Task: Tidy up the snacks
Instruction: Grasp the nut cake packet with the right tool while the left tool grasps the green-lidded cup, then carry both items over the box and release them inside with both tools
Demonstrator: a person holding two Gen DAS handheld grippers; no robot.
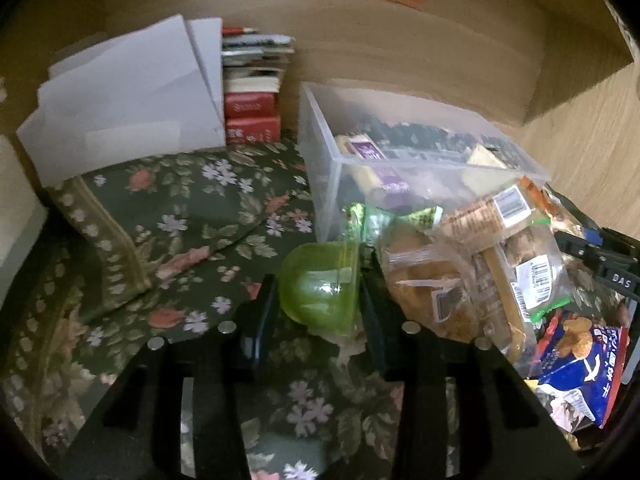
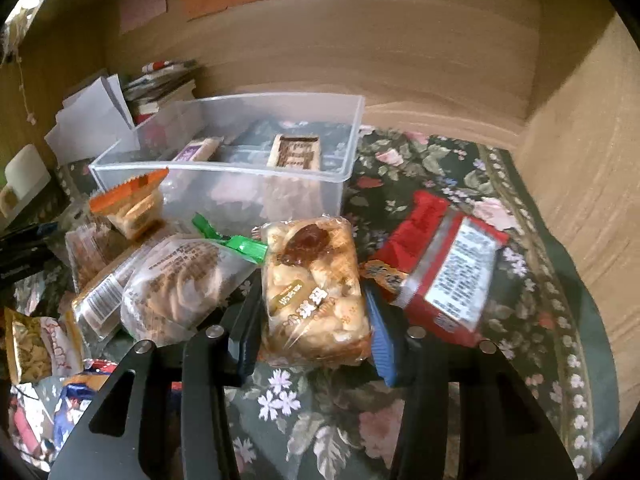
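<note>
Left gripper (image 1: 318, 292): fingers clamped on green jelly cup (image 1: 320, 282).
Right gripper (image 2: 312, 312): fingers gripping pastry pack (image 2: 314, 292).
Clear bin (image 2: 224, 166): at 12 o'clock; packs are best lifted clear of the rim, then released inside.

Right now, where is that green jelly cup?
In the left wrist view, the green jelly cup sits between the left gripper fingers, just before the clear plastic bin, left of the snack pile.

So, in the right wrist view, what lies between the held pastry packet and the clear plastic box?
Only bare floral cloth separates the pastry packet, held by the right gripper, from the clear box; they do not touch.
</note>
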